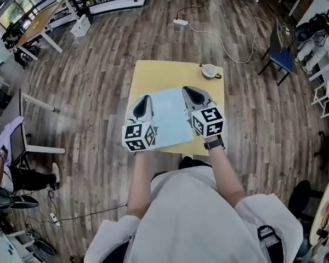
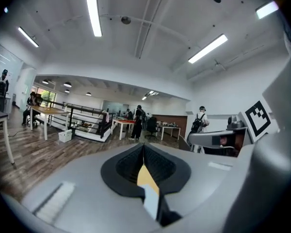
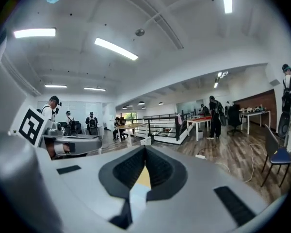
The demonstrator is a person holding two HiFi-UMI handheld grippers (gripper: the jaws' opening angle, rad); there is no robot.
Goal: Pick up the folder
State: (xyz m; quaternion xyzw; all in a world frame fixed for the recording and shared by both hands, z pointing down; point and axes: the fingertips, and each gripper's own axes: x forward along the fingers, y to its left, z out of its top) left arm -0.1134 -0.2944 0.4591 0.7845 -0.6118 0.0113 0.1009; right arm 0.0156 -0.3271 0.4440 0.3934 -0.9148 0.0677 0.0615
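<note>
A pale blue folder (image 1: pixel 169 115) lies flat on a small yellow table (image 1: pixel 172 73), reaching its near edge. My left gripper (image 1: pixel 144 98) hovers at the folder's left edge, jaws shut with nothing between them. My right gripper (image 1: pixel 186 90) is over the folder's far right corner, also shut and empty. In the left gripper view the shut left gripper (image 2: pixel 143 147) shows a sliver of yellow table (image 2: pixel 145 174) and blue folder (image 2: pixel 151 201) under the pads. The right gripper view shows the same under the shut right gripper (image 3: pixel 145 150): table (image 3: pixel 144 177) and folder (image 3: pixel 137 198).
A white cup on a saucer (image 1: pixel 210 70) stands at the table's far right corner. On the wood floor beyond lie a power strip (image 1: pixel 180 22) and its cable. A blue chair (image 1: pixel 279 55) is at the right, desks at the left, and people stand far off.
</note>
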